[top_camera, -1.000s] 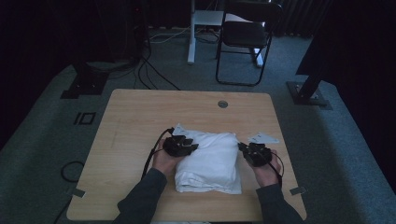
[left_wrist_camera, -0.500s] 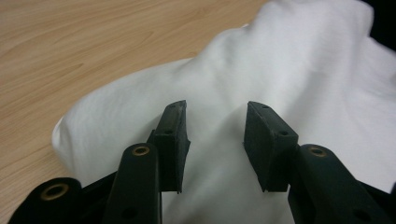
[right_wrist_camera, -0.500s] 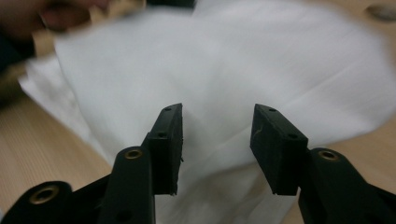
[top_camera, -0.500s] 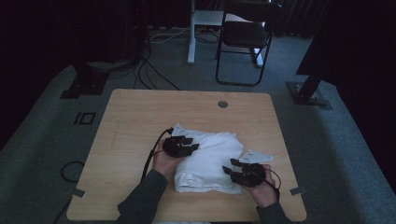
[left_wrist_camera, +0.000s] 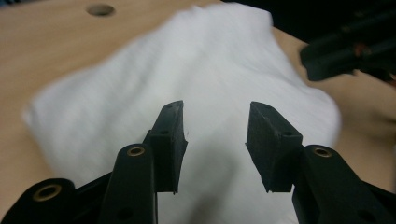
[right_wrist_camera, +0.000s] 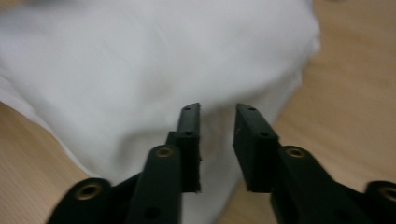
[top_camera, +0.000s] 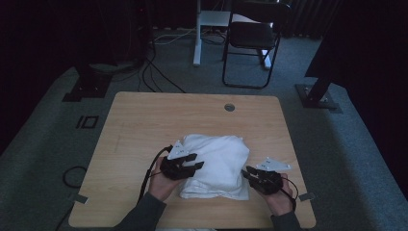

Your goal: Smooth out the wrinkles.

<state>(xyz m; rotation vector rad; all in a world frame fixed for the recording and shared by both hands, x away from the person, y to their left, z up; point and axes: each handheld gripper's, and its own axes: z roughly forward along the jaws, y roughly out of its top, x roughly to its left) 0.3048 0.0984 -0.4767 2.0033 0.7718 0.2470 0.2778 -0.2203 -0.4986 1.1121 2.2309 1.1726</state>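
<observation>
Held left tool (top_camera: 194,161) spread, jaws just widened, nothing between, over folded white cloth (top_camera: 222,153) directly beneath, as if letting go. Kept right tool (top_camera: 247,173) part-spread, just narrowing, unpinched, toward cloth's edge ahead on worktop (top_camera: 144,120).

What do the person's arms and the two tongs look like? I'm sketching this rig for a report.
Both tongs, the left tongs and the right tongs, are black, each with a pale grey three-cornered plate on top. Each has two flat, wedge-shaped black pads on arms with brass-coloured rivets. A black cable trails from the left one. The person wears dark grey long sleeves.
</observation>
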